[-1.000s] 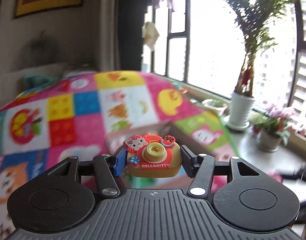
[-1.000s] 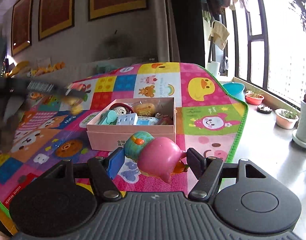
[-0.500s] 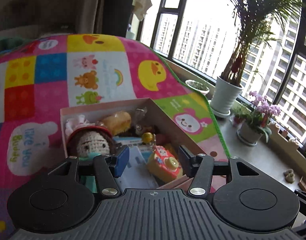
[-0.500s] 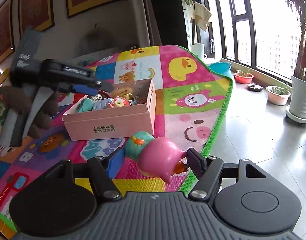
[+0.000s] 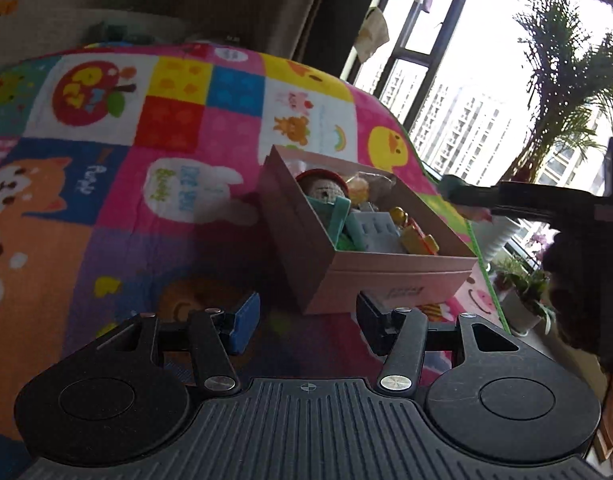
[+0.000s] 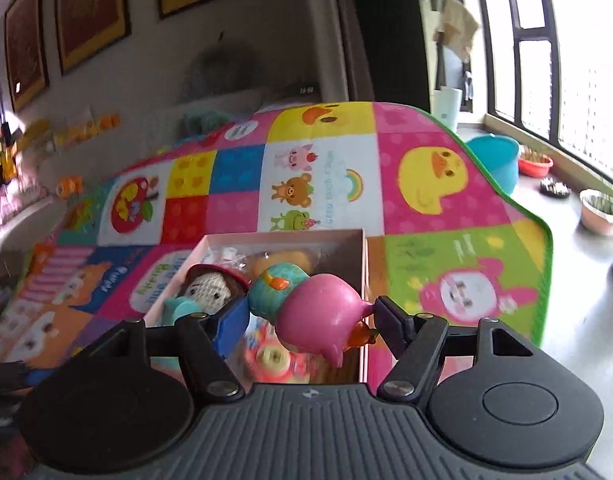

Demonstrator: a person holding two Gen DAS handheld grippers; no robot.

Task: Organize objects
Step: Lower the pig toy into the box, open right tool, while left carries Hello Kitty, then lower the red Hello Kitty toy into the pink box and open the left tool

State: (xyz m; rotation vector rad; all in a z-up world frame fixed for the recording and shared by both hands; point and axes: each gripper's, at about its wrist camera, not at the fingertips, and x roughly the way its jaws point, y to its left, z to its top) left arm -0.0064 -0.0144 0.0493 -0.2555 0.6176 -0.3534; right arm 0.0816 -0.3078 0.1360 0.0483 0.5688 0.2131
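Resting on the patchwork play mat (image 5: pixel 106 208), the pink cardboard box (image 5: pixel 386 276) was seen filled with small toys. The left gripper (image 5: pixel 302 320) was held partly open with nothing between its jaws. The right gripper (image 6: pixel 310 320) was clamped on a pink-and-teal toy figure (image 6: pixel 318 312) above the box (image 6: pixel 364 264).

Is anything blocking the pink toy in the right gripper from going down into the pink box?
No lid or barrier shows. The right gripper holds the pink toy over the open pink box; toys already inside, like the knitted doll, crowd the space below.
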